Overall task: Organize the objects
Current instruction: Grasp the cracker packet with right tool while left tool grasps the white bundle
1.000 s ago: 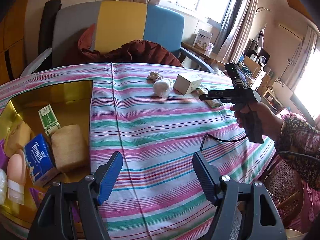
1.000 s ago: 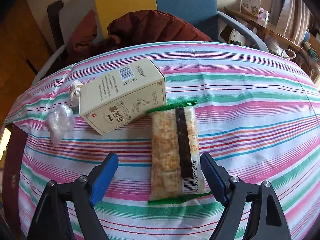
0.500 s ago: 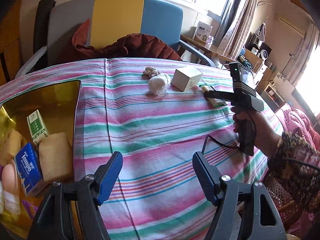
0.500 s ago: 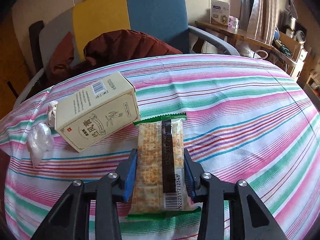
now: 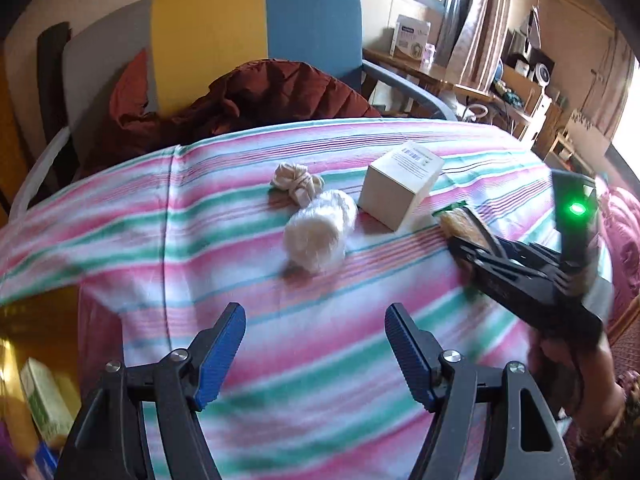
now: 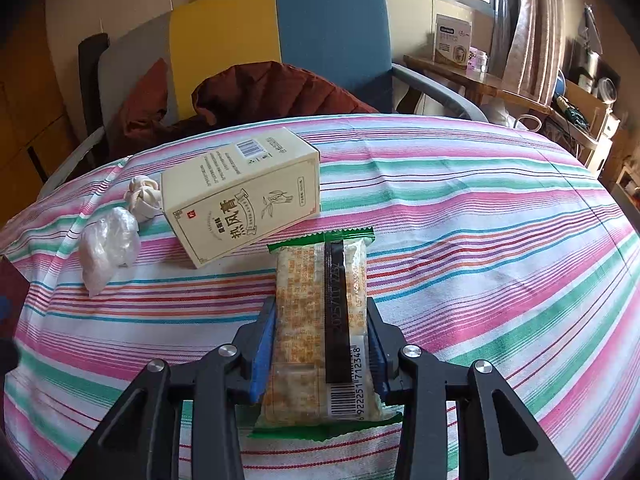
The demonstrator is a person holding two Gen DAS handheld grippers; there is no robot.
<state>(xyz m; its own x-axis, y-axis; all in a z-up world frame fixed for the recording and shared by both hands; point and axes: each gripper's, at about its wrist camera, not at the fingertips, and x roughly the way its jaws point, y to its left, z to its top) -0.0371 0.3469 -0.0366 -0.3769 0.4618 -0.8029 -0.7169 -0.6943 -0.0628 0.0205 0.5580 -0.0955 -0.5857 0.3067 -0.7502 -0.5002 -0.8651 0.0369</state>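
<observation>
Bench (image 6: pixel 480 208) under striped cloth fills both views; armchair (image 6: pixel 280 28) in grey, yellow and blue panels stands beyond its far edge, dark red jacket (image 6: pixel 260 92) heaped on the seat. Gold tray (image 5: pixel 36 332), lower left of left gripper, holds a green-and-white box (image 5: pixel 46 404); other contents blurred. Cream carton (image 6: pixel 244 192) lies on its side ahead and left of right gripper, printed face and barcode up, its near corner just beside the far end of the cracker packet (image 6: pixel 320 320). Right gripper (image 6: pixel 322 356) pinches the cracker packet by its long edges, blue pads pressed against both sides; packet points forward along the fingers, barcode end nearest the camera. Whether the packet rests on the cloth or is raised: cannot tell. Left gripper (image 5: pixel 316 356) spread wide, nothing between the fingers, above bare cloth. Ahead of it, clear plastic bag of white material (image 5: pixel 316 236); just beyond that, touching or nearly so, a knotted cream cloth bundle (image 5: pixel 296 184). Left view motion-blurred.
</observation>
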